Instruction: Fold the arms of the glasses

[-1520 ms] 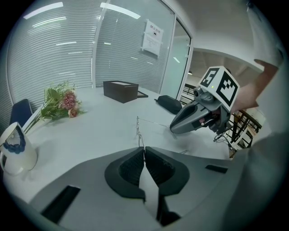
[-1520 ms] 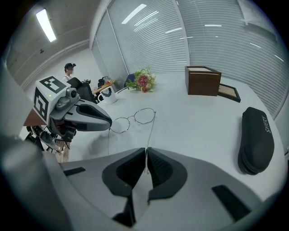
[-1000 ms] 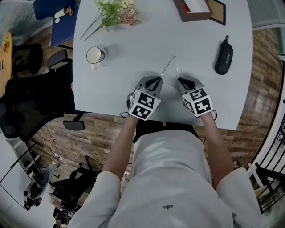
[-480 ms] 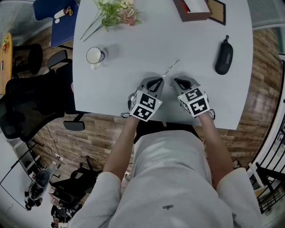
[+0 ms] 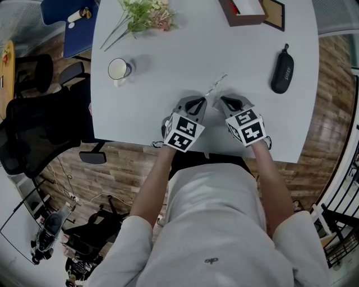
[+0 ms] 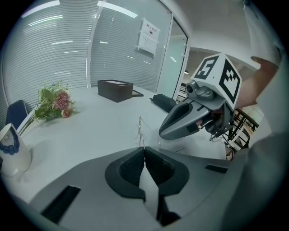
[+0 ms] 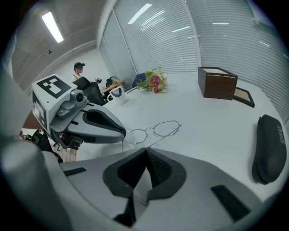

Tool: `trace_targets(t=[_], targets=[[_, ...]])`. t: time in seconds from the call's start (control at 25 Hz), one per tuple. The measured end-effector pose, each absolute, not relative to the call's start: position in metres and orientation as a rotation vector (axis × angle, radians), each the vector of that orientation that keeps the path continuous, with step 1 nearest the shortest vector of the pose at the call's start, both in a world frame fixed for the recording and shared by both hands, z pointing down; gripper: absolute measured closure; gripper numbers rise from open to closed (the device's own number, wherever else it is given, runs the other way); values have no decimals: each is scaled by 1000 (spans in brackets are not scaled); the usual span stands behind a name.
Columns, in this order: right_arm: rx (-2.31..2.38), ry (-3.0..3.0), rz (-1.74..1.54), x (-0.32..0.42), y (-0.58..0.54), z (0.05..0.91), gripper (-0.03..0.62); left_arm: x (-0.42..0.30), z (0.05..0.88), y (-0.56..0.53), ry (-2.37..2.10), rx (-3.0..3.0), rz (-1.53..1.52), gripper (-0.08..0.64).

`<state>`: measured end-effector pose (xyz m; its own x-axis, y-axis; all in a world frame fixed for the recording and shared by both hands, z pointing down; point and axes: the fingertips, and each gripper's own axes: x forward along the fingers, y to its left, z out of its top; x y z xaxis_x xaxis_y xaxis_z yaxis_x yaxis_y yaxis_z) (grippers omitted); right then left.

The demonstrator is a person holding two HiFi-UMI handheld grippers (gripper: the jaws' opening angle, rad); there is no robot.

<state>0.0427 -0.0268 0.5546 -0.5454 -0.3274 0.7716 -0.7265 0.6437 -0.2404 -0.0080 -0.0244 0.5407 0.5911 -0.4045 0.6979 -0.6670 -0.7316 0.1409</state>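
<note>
Thin wire-framed glasses point(image 5: 216, 85) lie on the pale table point(image 5: 168, 50), just ahead of both grippers. In the left gripper view the frame point(image 6: 141, 131) stands right at the tips of my left gripper point(image 6: 144, 149), which is shut on the end of one arm. In the right gripper view the lenses point(image 7: 153, 131) lie flat, and the other arm runs back into my right gripper point(image 7: 145, 150), which is shut on it. From the head view the left gripper point(image 5: 202, 100) and right gripper point(image 5: 220, 101) sit close together, tips nearly meeting.
A black glasses case point(image 5: 281, 70) lies at the right. A white mug point(image 5: 118, 69) and a bunch of flowers point(image 5: 143, 17) sit at the left and far left. A brown box point(image 5: 241, 11) and a picture frame point(image 5: 274, 12) are at the far edge. A black chair point(image 5: 39, 129) stands left of the table.
My right gripper has shifted slightly left, closer to the left gripper, and the glasses have turned a little with it. The left gripper has stayed put.
</note>
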Motion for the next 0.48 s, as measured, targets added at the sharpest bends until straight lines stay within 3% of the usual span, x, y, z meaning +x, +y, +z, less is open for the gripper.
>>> trace_targets(t=[0.48], targets=[[770,-2131,731,32,-23,567,585,-7,541,-22,-851,2434,924,535]])
